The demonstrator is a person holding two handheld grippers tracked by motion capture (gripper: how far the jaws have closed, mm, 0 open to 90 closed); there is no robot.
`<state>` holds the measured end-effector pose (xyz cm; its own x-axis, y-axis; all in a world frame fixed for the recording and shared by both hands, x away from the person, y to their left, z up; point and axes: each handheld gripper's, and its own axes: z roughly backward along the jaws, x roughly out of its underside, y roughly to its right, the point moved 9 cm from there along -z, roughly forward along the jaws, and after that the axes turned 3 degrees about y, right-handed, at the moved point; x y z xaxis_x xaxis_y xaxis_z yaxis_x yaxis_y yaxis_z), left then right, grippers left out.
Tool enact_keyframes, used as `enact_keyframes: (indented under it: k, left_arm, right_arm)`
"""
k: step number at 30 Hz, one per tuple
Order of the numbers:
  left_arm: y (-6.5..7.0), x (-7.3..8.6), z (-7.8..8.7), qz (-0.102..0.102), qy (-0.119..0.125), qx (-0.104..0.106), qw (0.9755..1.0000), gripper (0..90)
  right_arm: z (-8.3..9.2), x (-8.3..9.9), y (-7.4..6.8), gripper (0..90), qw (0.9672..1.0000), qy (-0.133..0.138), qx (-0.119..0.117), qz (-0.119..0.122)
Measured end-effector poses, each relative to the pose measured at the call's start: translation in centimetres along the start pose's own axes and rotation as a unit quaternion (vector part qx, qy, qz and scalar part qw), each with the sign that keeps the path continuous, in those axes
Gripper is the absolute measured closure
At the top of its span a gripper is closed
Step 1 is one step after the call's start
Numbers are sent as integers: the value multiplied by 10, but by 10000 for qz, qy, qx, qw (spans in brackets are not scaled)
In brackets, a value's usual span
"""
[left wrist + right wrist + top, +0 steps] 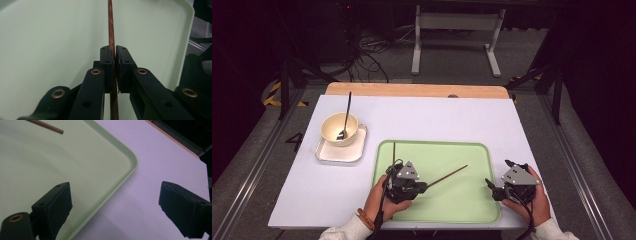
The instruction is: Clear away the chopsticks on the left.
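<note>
A brown chopstick (pixel 447 176) runs slantwise over the green tray (pixel 462 205), and my left gripper (pixel 425 186) is shut on its near end. In the left gripper view the chopstick (pixel 110 22) is pinched between the two black pads (pixel 106 58) and runs straight up over the tray (pixel 50 37). A second chopstick (pixel 393 151) lies on the tray just behind my left hand. My right gripper (pixel 493 189) hovers open at the tray's right edge. In the right gripper view the right gripper (pixel 116 207) holds nothing, its jaws straddling the tray's rim (pixel 117 187), and the chopstick's tip (pixel 51 127) shows at the top left.
A cream bowl (pixel 339 127) with a dark spoon (pixel 346 117) in it stands on a white square plate (pixel 341 151) at the left of the white table (pixel 437 117). A wooden strip (pixel 417 90) edges the table's far side.
</note>
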<state>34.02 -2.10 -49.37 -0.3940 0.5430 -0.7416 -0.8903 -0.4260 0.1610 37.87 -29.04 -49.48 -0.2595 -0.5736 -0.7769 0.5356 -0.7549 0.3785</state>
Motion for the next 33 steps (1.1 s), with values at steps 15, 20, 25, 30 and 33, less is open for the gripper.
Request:
enact_keyframes:
  k: [15, 20, 25, 30, 33]
  left_arm:
    - [10, 26, -12, 25, -447, 242, 9987, 843]
    - [15, 26, -13, 9, -461, 385, 9982, 831]
    - [17, 25, -13, -127, -509, 348, 9980, 809]
    - [13, 24, -13, -149, -490, 347, 9981, 773]
    - [13, 24, -12, -169, -483, 461, 9976, 759]
  right_arm:
    - [2, -2, 2, 118, 10000, 56, 70, -16]
    - [2, -1, 2, 119, 10000, 43, 54, -9]
    - [2, -1, 2, 118, 10000, 41, 44, -19]
    - [1, -1, 1, 118, 10000, 37, 26, 0]
    - [1, -1, 1, 118, 10000, 35, 24, -5]
